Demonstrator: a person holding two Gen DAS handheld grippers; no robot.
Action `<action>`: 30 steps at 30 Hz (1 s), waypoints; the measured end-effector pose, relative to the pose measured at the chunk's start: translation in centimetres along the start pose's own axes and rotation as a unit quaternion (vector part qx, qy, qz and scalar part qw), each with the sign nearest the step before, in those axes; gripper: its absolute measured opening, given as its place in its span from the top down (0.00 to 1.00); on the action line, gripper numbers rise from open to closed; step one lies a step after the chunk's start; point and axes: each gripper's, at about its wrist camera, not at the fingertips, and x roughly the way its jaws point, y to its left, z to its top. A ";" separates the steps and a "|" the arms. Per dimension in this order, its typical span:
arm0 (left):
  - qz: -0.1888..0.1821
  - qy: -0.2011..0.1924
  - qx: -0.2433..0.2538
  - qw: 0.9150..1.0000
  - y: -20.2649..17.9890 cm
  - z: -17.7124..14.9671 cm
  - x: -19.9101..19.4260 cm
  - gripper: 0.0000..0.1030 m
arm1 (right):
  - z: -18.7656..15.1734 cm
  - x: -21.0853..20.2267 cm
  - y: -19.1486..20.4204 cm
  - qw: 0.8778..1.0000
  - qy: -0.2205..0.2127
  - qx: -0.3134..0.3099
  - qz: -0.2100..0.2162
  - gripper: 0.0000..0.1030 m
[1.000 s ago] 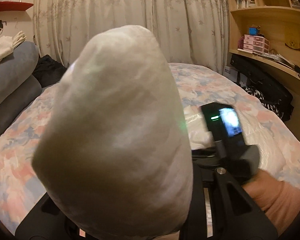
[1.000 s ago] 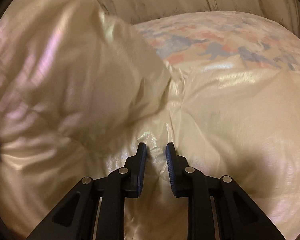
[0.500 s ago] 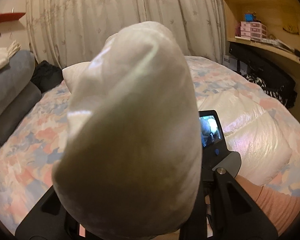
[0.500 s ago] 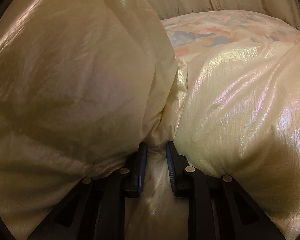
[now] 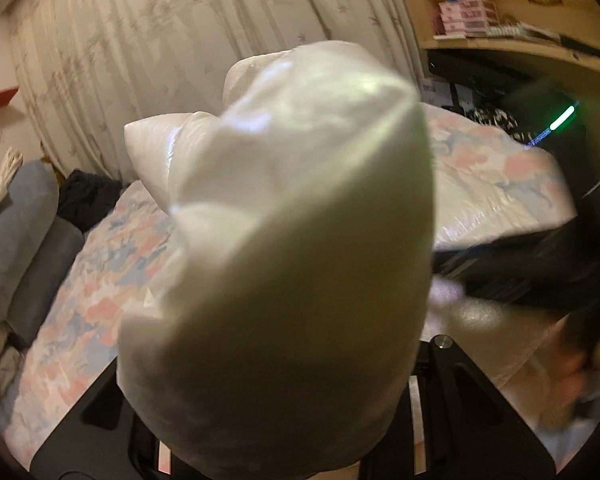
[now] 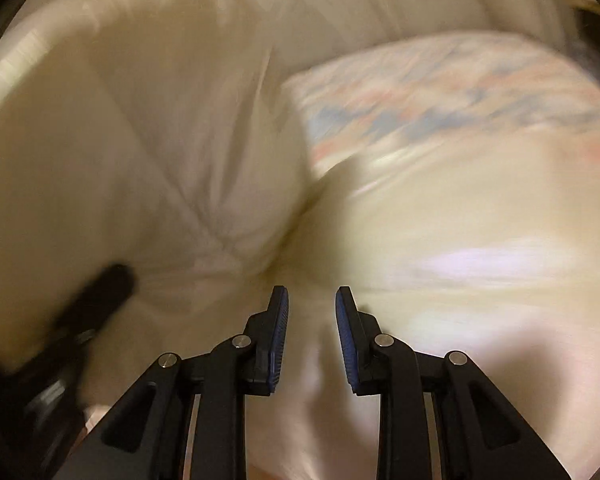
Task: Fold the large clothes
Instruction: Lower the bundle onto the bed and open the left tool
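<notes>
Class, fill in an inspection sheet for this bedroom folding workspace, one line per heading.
Surface: bed with floral cover.
Job's things: cream puffy jacket, partly lifted, rest lying on the bed.
Clutter: grey cushions, dark clothing.
Grippers: left tongs hidden under jacket fabric; right tongs parted, fabric between, blurred.
Cables: nothing seen.
Surroundings: curtains, wooden shelves, pink boxes.

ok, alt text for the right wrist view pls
The right gripper points at a puffy cream down jacket, its blue-padded fingers slightly apart with pale fabric showing in the gap. Another bulge of the jacket fills the left, a floral bedspread shows behind, and the frame is motion-blurred.
</notes>
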 end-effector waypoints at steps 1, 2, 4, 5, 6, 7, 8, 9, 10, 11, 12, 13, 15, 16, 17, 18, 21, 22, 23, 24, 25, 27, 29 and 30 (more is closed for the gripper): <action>0.001 0.000 0.012 1.000 -1.0 0.2 0.0 0.74 | -0.1 -2.6 -1.3 1.000 -0.023 0.009 -0.019 0.76; 0.002 0.001 0.026 1.000 -2.3 0.6 0.1 0.74 | -0.3 -5.1 -2.8 0.998 -0.046 0.023 -0.043 0.74; 0.001 -0.001 0.052 0.999 -4.9 1.0 0.2 0.74 | -0.8 -9.3 -6.0 0.991 -0.086 0.056 -0.086 0.74; -0.002 -0.002 0.062 0.998 -6.1 1.1 0.3 0.74 | -1.2 -10.8 -7.2 0.987 -0.102 0.071 -0.102 0.74; -0.006 -0.004 0.078 0.997 -7.7 1.2 0.5 0.74 | -1.8 -12.8 -9.0 0.981 -0.121 0.093 -0.123 0.74; -0.010 -0.006 0.093 0.996 -9.3 1.3 0.6 0.74 | -2.3 -13.8 -10.1 0.977 -0.128 0.105 -0.135 0.74; -0.013 -0.009 0.117 0.993 -11.6 1.1 0.8 0.74 | -2.8 -14.9 -11.5 0.972 -0.135 0.122 -0.149 0.74; -0.014 -0.010 0.135 0.991 -13.1 0.9 1.0 0.74 | -3.2 -15.9 -12.7 0.967 -0.141 0.136 -0.160 0.74; -0.014 -0.012 0.154 0.988 -15.0 0.6 1.1 0.74 | -3.9 -16.8 -14.0 0.963 -0.145 0.151 -0.168 0.74; -0.012 -0.019 0.179 0.984 -17.3 0.1 1.2 0.74 | -4.8 -17.7 -15.1 0.960 -0.147 0.163 -0.174 0.74; -0.008 -0.026 0.194 0.981 -18.7 -0.2 1.2 0.74 | -5.5 -18.2 -16.2 0.957 -0.149 0.176 -0.178 0.74; -0.004 -0.033 0.205 0.978 -20.1 -0.6 1.0 0.74 | -6.6 -18.7 -16.9 0.954 -0.150 0.188 -0.182 0.74; 0.000 -0.051 0.228 0.972 -23.2 -1.4 0.5 0.74 | -8.0 -19.1 -18.5 0.948 -0.146 0.207 -0.191 0.74; 0.006 -0.061 0.240 0.969 -24.5 -2.1 0.2 0.74 | -8.7 -19.2 -18.3 0.947 -0.146 0.214 -0.193 0.74; 0.017 -0.073 0.256 0.964 -25.7 -2.8 0.3 0.73 | -9.4 -19.2 -18.4 0.945 -0.144 0.221 -0.192 0.74; 0.025 -0.081 0.265 0.960 -26.7 -3.4 0.3 0.72 | -10.1 -18.8 -18.4 0.945 -0.143 0.226 -0.190 0.74; 0.040 -0.100 0.284 0.953 -27.6 -4.8 0.3 0.71 | -11.3 -17.8 -19.5 0.944 -0.133 0.237 -0.188 0.74; 0.031 -0.098 0.278 0.955 -27.3 -4.6 0.2 0.69 | -11.6 -17.7 -19.3 0.945 -0.129 0.235 -0.187 0.74; 0.022 -0.096 0.271 0.958 -27.0 -4.5 0.0 0.68 | -11.8 -17.6 -19.0 0.947 -0.126 0.231 -0.186 0.74; 0.010 -0.091 0.263 0.960 -26.3 -4.3 -0.2 0.64 | -11.3 -17.0 -18.6 0.948 -0.125 0.228 -0.186 0.74; -0.005 -0.087 0.256 0.963 -25.8 -4.1 -0.5 0.61 | -10.8 -16.7 -18.4 0.949 -0.124 0.223 -0.184 0.73; -0.041 -0.076 0.242 0.967 -24.2 -3.6 -1.2 0.49 | -9.9 -16.3 -18.0 0.951 -0.126 0.222 -0.176 0.64; -0.094 -0.061 0.227 0.967 -22.4 -3.1 -1.8 0.37 | -9.1 -16.7 -17.3 0.950 -0.136 0.225 -0.166 0.46; -0.116 -0.053 0.223 0.967 -21.0 -2.5 -1.4 0.30 | -8.9 -17.0 -16.8 0.949 -0.146 0.226 -0.163 0.35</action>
